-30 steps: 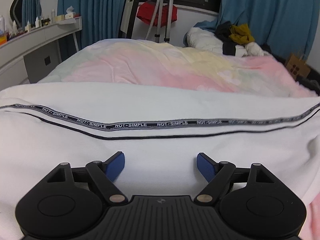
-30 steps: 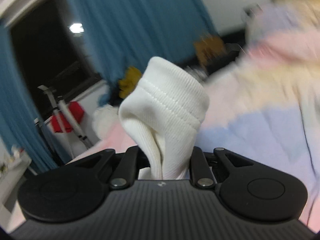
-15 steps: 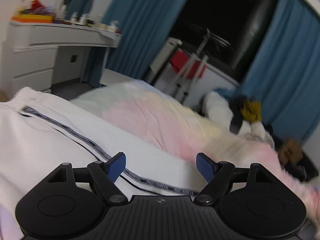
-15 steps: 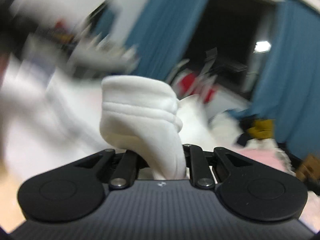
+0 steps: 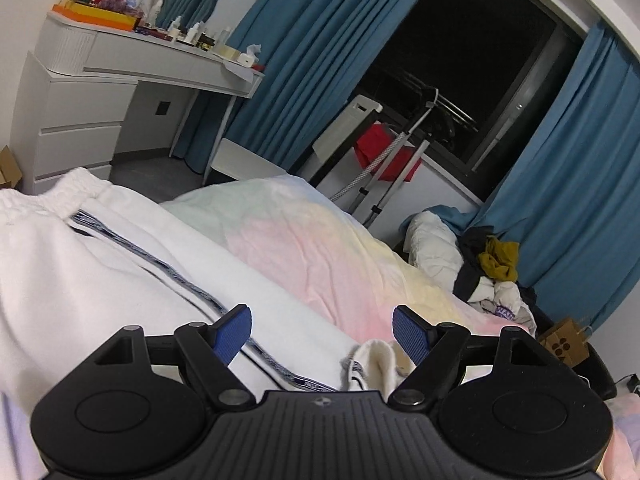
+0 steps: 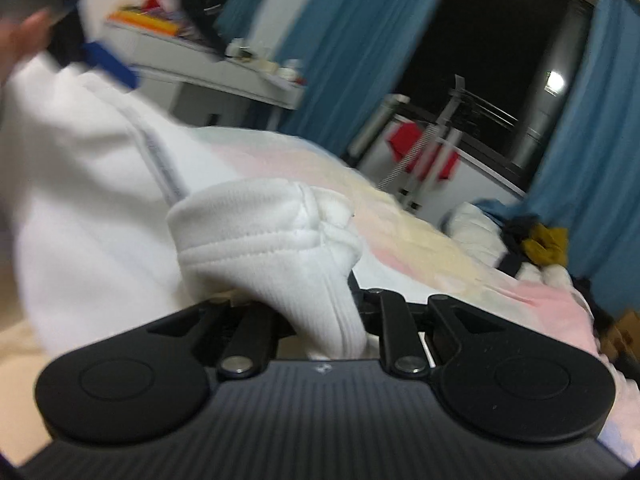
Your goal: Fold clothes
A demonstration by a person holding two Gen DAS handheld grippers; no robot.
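White sweatpants (image 5: pixel 120 272) with a black-and-white lettered side stripe (image 5: pixel 188 286) lie on the pastel bedspread (image 5: pixel 320 248), waistband at the far left. My left gripper (image 5: pixel 322 334) is open and empty just above the trouser leg. A ribbed cuff (image 5: pixel 376 364) lies bunched below its right finger. My right gripper (image 6: pixel 320 312) is shut on the other ribbed cuff (image 6: pixel 272 236) and holds it up over the pants (image 6: pixel 88 168). The left gripper's blue finger (image 6: pixel 112 64) shows blurred at the upper left of the right wrist view.
A white dresser (image 5: pixel 100 92) with bottles stands at the left. Blue curtains (image 5: pixel 312 52) frame a dark window. A drying rack with a red item (image 5: pixel 384 152) stands behind the bed. A pile of clothes (image 5: pixel 488 272) lies at the bed's far right, beside a cardboard box (image 5: pixel 564 344).
My right gripper has swung the held cuff from the right side across to the left over the pants. My left gripper has turned left and lifted its view, staying open.
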